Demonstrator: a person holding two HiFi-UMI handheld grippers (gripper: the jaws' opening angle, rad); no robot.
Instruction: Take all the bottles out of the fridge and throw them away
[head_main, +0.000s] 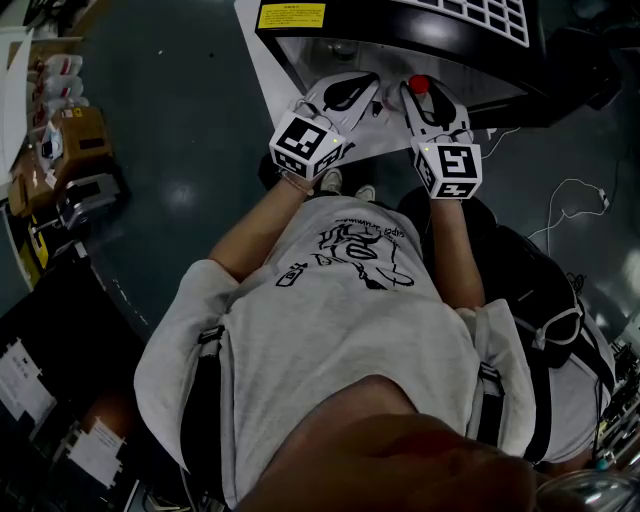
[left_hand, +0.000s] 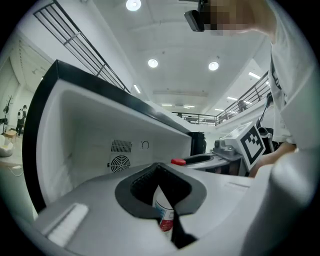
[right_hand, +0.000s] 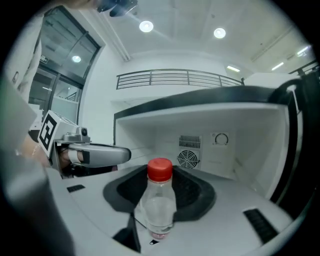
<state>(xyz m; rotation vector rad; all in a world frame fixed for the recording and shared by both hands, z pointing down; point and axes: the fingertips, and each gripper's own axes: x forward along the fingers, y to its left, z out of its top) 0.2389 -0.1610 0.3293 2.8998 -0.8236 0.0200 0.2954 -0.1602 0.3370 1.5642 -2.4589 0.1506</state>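
head view, from above: a person stands at an open fridge (head_main: 320, 42), with the left tool (head_main: 362, 92) and right tool (head_main: 420, 100) side by side at its mouth, equally near. left gripper view: the left tool is clamped on a labelled bottle (left_hand: 165, 210), roughly upright, its cap hidden. right gripper view: the right tool pinches a red-capped bottle (right_hand: 159, 202), upright, with the fridge's back wall beyond it. nowhere to discard them shows, so that place probably lies away from the fridge.
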